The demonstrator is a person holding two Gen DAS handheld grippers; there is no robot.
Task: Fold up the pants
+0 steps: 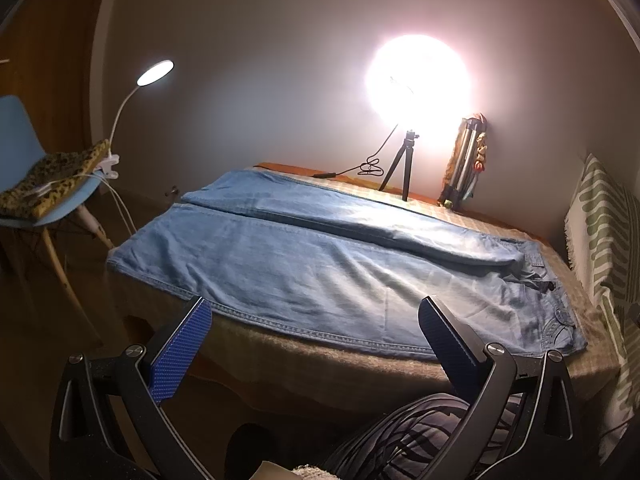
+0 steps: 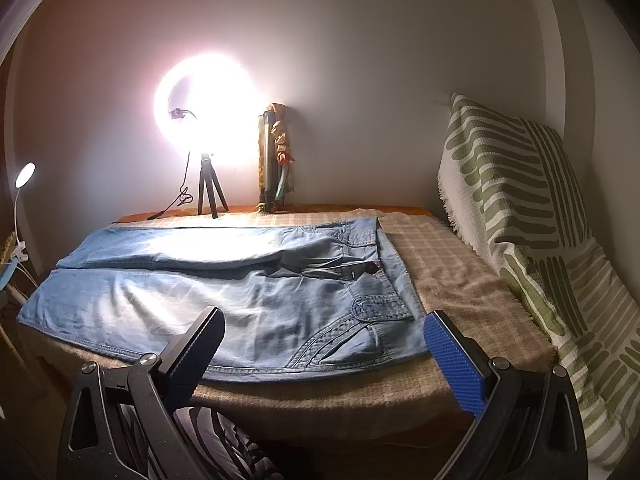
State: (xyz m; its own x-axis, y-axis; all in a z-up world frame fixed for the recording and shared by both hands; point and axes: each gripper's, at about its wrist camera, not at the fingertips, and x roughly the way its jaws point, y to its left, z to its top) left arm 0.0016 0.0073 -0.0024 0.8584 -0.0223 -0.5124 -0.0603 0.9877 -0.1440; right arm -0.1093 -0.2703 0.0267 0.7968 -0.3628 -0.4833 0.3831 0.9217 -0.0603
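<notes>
Lamplight from a ring light (image 2: 204, 114) against the far wall falls across a blanket-covered table (image 2: 460, 280), so the cloth reads clearly from both wrist views. At the bottom of the left view, the left gripper (image 1: 316, 316) hangs with its fingers spread wide and nothing between them, just short of the table's near edge. The right gripper (image 2: 324, 330) sits the same way at the bottom of its view, fingers wide apart and empty, framing the waistband corner. Beyond them the pants (image 2: 224, 292) lie flat across the middle of the frame, legs side by side running to the left, waistband to the right, near hem along the table edge. That layout likely suits a lengthwise fold: each gripper faces a part of the near leg's seam and could pinch it. No fold looks started yet. At upper left of the left view a desk lamp (image 1: 154, 72) clips to a chair (image 1: 24, 136); a striped pillow (image 2: 520, 200) leans at right.
</notes>
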